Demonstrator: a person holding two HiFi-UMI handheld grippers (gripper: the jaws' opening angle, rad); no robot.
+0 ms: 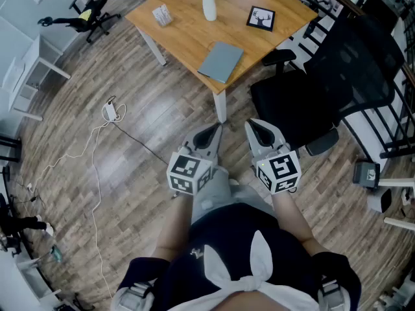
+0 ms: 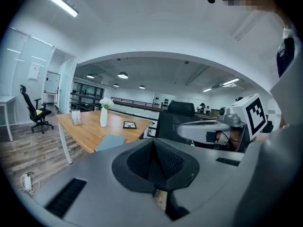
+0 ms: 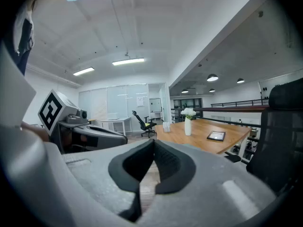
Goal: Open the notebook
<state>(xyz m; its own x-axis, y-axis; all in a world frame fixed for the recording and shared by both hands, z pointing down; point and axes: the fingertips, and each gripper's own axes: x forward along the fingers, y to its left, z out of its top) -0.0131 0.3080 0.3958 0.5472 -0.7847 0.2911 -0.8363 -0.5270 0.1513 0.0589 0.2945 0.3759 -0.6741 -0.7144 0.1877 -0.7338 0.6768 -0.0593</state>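
One notebook [image 1: 220,61] | grey-blue cover | closed | flat on wooden table [image 1: 188,31]

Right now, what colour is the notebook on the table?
The notebook is grey-blue, plainest in the head view.

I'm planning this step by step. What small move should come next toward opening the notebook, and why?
Probably step toward the wooden table and carry the left gripper and right gripper forward to its near corner. The grey notebook lies closed there, well ahead of both, and both are shut, empty and above the floor.
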